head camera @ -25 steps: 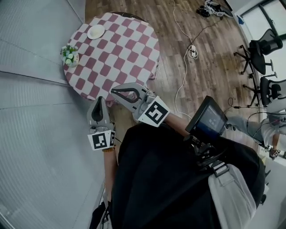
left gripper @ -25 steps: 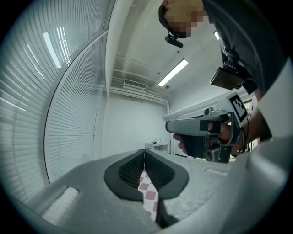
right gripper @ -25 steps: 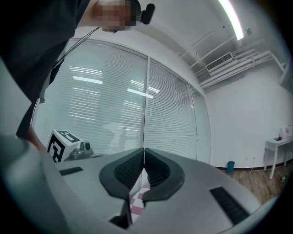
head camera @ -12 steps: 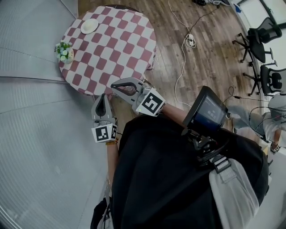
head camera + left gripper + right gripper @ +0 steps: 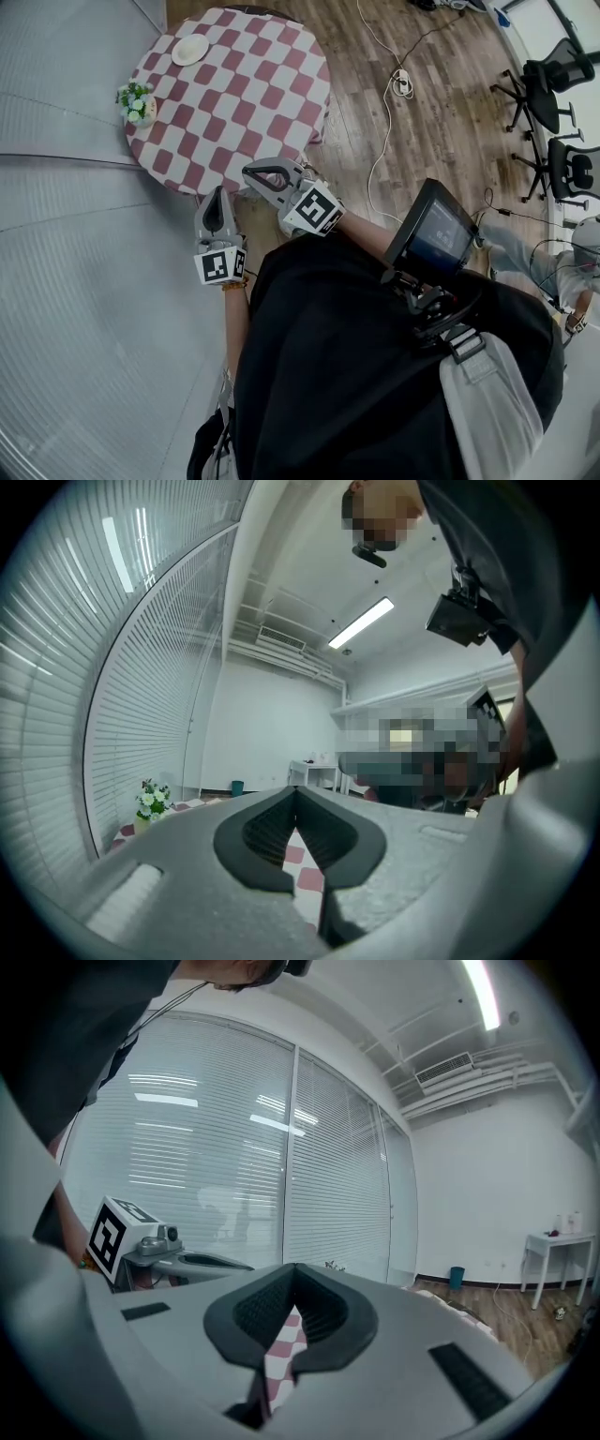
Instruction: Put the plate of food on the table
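Observation:
A round table (image 5: 253, 84) with a red-and-white checked cloth stands ahead of me in the head view. A small white plate (image 5: 190, 50) lies near its far left edge; whether it holds food is too small to tell. My left gripper (image 5: 216, 192) points at the table's near edge, shut and empty. My right gripper (image 5: 248, 172) reaches leftward over that same edge, also shut with nothing in it. In the left gripper view the jaws (image 5: 296, 790) meet at the tip, with checked cloth showing below. The right gripper (image 5: 294, 1267) shows the same closed tips.
A vase of white flowers (image 5: 137, 101) stands at the table's left edge, against the blinds (image 5: 66, 281). Cables (image 5: 389, 94) trail over the wood floor to the right. Office chairs (image 5: 553, 103) stand at far right. A screen device (image 5: 436, 246) hangs on the person's chest.
The head view has shifted a little, and both grippers sit slightly higher and closer to the table's near edge. Both stay shut and empty.

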Demonstrator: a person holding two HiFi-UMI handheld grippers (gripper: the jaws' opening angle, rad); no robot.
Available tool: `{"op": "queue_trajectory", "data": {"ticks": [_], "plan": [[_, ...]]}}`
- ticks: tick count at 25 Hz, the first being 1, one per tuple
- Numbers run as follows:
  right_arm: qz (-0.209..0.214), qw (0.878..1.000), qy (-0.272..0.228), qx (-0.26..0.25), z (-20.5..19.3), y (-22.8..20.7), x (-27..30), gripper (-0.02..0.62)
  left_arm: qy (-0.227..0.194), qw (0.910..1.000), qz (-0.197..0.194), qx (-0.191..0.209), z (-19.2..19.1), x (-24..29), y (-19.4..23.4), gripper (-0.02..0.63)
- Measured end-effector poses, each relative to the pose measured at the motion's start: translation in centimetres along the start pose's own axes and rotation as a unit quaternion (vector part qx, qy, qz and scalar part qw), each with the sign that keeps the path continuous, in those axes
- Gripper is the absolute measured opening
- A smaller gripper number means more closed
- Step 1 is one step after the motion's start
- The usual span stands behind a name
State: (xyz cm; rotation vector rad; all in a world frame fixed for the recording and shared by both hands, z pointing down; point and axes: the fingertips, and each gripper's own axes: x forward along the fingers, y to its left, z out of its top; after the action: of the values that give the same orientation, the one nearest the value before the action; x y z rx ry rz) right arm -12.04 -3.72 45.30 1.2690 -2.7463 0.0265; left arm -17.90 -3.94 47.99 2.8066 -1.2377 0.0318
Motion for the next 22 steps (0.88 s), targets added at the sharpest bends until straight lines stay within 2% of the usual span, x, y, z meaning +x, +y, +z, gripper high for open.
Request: {"op": "queue_trajectory", "data": {"ticks": [22], "plan": [[0.004,1.0,0.01,0.012,-0.7,0.2,-0.5,0.009,0.014,0.9998,-0.007,-0.014,-1.6,0.2,-0.9,0.006]]}}
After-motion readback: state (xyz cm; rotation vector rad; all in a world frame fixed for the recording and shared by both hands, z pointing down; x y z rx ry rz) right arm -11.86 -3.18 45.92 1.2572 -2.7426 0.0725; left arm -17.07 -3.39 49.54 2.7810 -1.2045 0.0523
